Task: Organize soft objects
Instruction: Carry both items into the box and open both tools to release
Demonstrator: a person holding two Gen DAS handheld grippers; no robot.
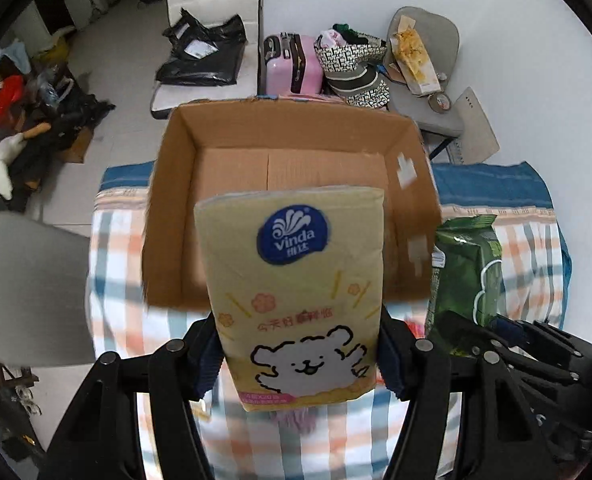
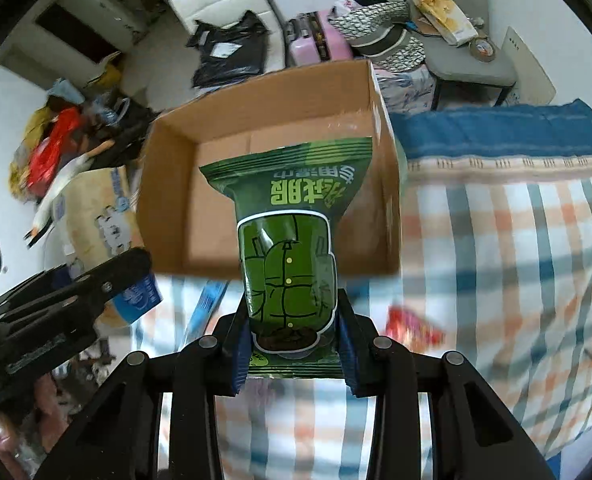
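- The left claw [image 1: 300, 354] pinches one yellow soft tissue pack printed with a white bear and a blue Vinda logo [image 1: 296, 280], its two blue pads pressed against the pack's lower sides.
- The right claw [image 2: 294, 346] pinches one green plastic wet-wipe packet [image 2: 288, 240] near its bottom seam.
- Ahead of both claws sits one open brown cardboard box [image 1: 176, 184]; the part of its floor in view is bare, and its near rim lies just below each held pack's middle.
- Both packs' top edges reach over that near rim.
- The box rests on a bed with a checked orange, blue and white sheet [image 2: 516, 260], with open sheet to the right of the right claw.
- One small red wrapper [image 2: 414, 328] lies on the sheet just right of the right claw.
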